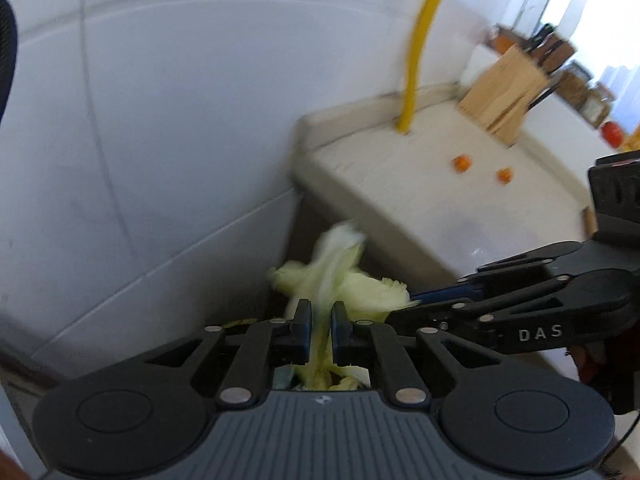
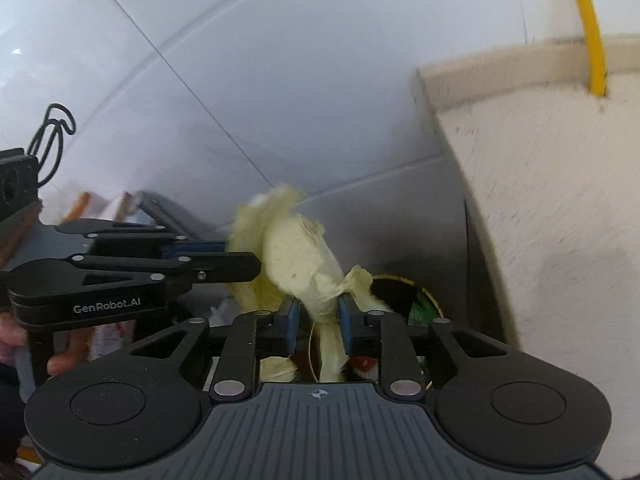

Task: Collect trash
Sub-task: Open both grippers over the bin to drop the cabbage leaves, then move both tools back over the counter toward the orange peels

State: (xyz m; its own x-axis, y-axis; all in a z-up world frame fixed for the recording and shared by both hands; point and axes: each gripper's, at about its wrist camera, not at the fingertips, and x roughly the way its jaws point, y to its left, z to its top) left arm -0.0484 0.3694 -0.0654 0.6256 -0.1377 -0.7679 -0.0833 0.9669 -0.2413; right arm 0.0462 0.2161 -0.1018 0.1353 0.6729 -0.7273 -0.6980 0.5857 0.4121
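We had both grippers low beside the end of the pale counter (image 1: 432, 196), against the white tiled wall (image 1: 160, 120). Our left gripper (image 1: 321, 328) was clamped on a strip of pale green cabbage leaf (image 1: 340, 276), the blue pads (image 1: 305, 330) pressing it from both sides, with the leaf fanning out ahead of the fingertips. Our right gripper (image 2: 318, 322) was likewise closed on a cabbage scrap (image 2: 296, 264), its pads (image 2: 293, 326) pinching a narrow stem that hung down between them. In the left wrist view the right gripper reached in from the right and met the leaf; whether both held one piece we could not tell. Below the right gripper sat a dark round bin opening (image 2: 404, 300) with scraps inside. On the counter lay two small orange bits (image 1: 462, 163), a wooden knife block (image 1: 506, 96), and a yellow cable (image 1: 416, 60) rising up the wall
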